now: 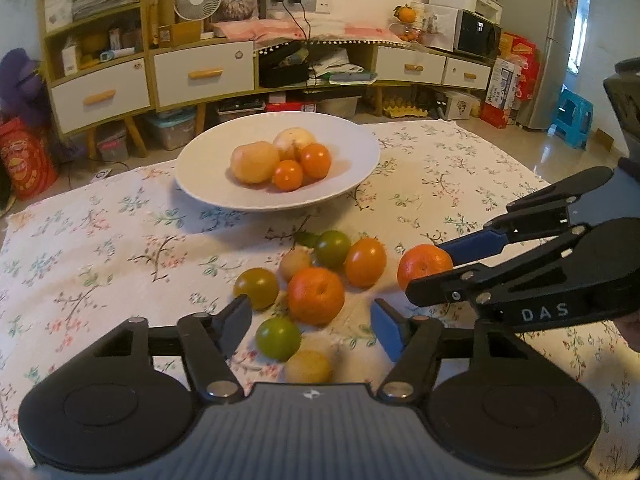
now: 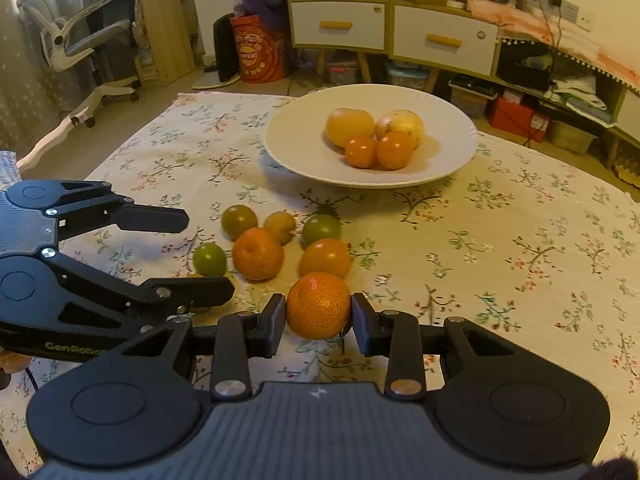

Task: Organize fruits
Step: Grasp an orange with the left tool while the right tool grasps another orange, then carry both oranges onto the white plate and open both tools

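A white plate (image 1: 224,196) (image 2: 448,168) holds two yellow fruits and two small oranges. In front of it, loose fruit lies on the floral tablecloth: a large orange (image 1: 316,295) (image 2: 258,254), a smaller orange (image 1: 365,262) (image 2: 325,258), three green fruits (image 1: 278,339) and two yellowish ones. My right gripper (image 2: 319,318) is shut on a mandarin (image 2: 319,306) (image 1: 424,270), right of the pile, low over the cloth. My left gripper (image 1: 312,328) (image 2: 208,256) is open over the near fruits, holding nothing.
The table's far edge lies just behind the plate. Beyond it stand a wooden sideboard (image 1: 200,76) with drawers, a fan, a microwave and a fridge. An office chair (image 2: 80,44) stands to the left in the right wrist view.
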